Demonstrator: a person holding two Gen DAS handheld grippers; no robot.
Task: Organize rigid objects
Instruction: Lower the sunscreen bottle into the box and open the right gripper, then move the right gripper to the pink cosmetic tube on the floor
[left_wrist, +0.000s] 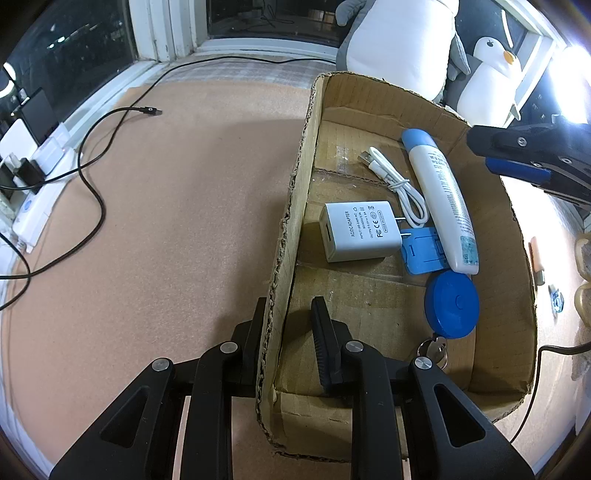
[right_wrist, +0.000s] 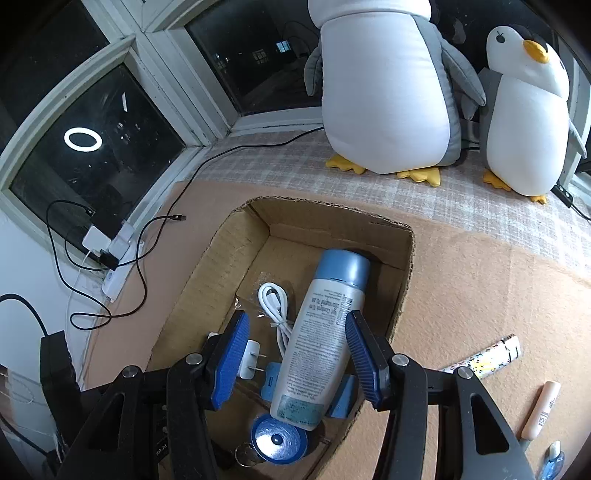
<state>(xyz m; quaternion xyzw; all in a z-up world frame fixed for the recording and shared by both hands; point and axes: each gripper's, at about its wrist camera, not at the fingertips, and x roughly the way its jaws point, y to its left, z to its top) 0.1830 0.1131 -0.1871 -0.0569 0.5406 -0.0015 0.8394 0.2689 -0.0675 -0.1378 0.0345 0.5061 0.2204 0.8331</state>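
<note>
A shallow cardboard box (left_wrist: 491, 229) sits on a tan mat, and the left gripper (left_wrist: 291, 332) is clamped on the box's left wall near the near corner, one black finger outside the wall and the other inside.

Inside the box, a white bottle with a blue cap (left_wrist: 441, 201) lies lengthwise along the right side, cap toward the far end. To its left lies a coiled white USB cable (left_wrist: 397, 182). A white AC/DC wall adapter (left_wrist: 360, 232) lies in the middle, prongs pointing right toward a flat blue plastic piece (left_wrist: 421, 254) that is partly under the bottle's near end. Nearer still is a round blue retractable reel (left_wrist: 451, 305) with a metal key ring (left_wrist: 434, 350) at its near edge.

In the right wrist view, the right gripper (right_wrist: 295, 354) hangs over the box with its blue ridged pads spread apart. The bottle (right_wrist: 317, 343) lies between them; the left pad (right_wrist: 231, 360) stands clear of it, while the right pad sits close beside it, and contact there cannot be made out.

Outside the box, on the mat to its right, lie a patterned wrapped stick (right_wrist: 487, 356) and a beige tube (right_wrist: 541, 408). Two plush penguins (right_wrist: 388, 85) stand at the far side by the window. A black cable (left_wrist: 92, 184) trails across the mat on the left toward a white power strip (left_wrist: 35, 206).
</note>
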